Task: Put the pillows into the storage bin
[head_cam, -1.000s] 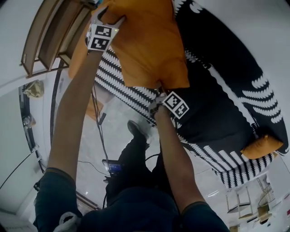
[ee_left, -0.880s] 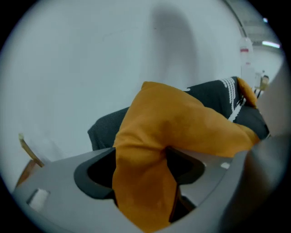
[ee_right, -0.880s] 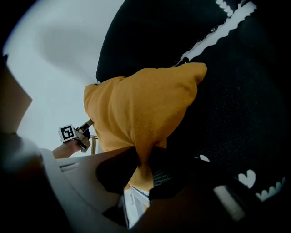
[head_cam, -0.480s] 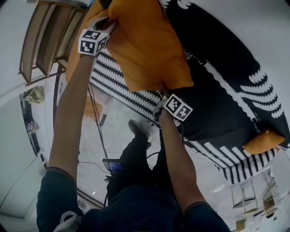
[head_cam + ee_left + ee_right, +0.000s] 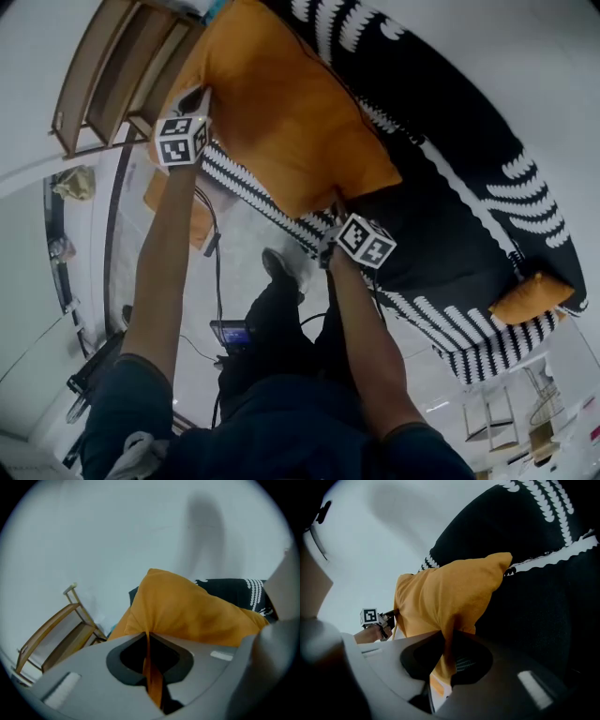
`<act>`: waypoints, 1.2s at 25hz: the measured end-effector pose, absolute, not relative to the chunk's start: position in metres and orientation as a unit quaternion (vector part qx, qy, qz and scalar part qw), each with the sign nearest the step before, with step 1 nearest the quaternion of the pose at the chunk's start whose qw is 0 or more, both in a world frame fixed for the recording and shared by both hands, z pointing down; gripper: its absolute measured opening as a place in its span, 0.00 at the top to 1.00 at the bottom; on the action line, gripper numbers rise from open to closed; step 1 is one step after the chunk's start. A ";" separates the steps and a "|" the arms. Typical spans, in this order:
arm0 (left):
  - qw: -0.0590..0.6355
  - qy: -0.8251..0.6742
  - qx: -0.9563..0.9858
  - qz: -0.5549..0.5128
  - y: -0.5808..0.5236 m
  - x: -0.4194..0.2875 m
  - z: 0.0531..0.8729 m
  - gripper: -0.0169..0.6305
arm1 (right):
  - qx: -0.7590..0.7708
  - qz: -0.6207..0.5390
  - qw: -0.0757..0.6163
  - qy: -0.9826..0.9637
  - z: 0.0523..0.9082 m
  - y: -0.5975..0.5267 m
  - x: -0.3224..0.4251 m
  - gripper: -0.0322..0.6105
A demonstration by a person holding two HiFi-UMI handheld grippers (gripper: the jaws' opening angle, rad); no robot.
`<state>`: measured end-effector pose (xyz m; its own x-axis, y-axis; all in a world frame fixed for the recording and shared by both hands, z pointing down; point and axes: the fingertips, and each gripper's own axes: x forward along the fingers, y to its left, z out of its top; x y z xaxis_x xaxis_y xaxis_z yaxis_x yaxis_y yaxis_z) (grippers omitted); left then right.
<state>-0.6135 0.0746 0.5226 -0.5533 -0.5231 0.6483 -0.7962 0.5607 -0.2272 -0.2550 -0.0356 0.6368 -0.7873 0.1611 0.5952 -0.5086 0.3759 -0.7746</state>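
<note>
A big black couch (image 5: 450, 197) with white marks fills most of the head view. Over its near edge is the big orange pillow (image 5: 281, 112), held up by two corners, one in each claw. I cannot tell if the pillow's far side touches the couch. A wooden rack (image 5: 103, 75) stands by the wall just past the left end of the couch. Far off at the right end of the couch lies a small orange pillow (image 5: 527, 300), well apart from the big one. The left claw (image 5: 147, 644) has just been closing and is now pinched tight on a fold of the big pillow's cloth. The orange cloth runs right down between its jaws. The right claw (image 5: 445, 641) has been closing too, and its jaws squeeze the pillow's other near corner, with a tuck of cloth pressed between them. In the right gripper view the left claw's marker cube shows at the pillow's far side.
</note>
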 end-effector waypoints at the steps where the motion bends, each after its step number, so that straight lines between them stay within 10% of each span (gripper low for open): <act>1: 0.266 -0.849 0.380 0.252 0.091 -0.614 0.518 0.96 | 0.105 0.545 0.309 -0.772 0.633 -0.027 -0.258 0.86; 30: 0.314 -0.932 0.099 0.149 0.736 -0.594 0.466 0.96 | -0.078 0.488 0.438 -0.751 0.592 0.457 -0.341 0.86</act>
<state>-0.5937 0.7364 0.4657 -0.7828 -0.0915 0.6155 -0.2785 0.9360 -0.2150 -0.3408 0.4573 0.5916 -0.6048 0.5440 0.5816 -0.3108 0.5113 -0.8013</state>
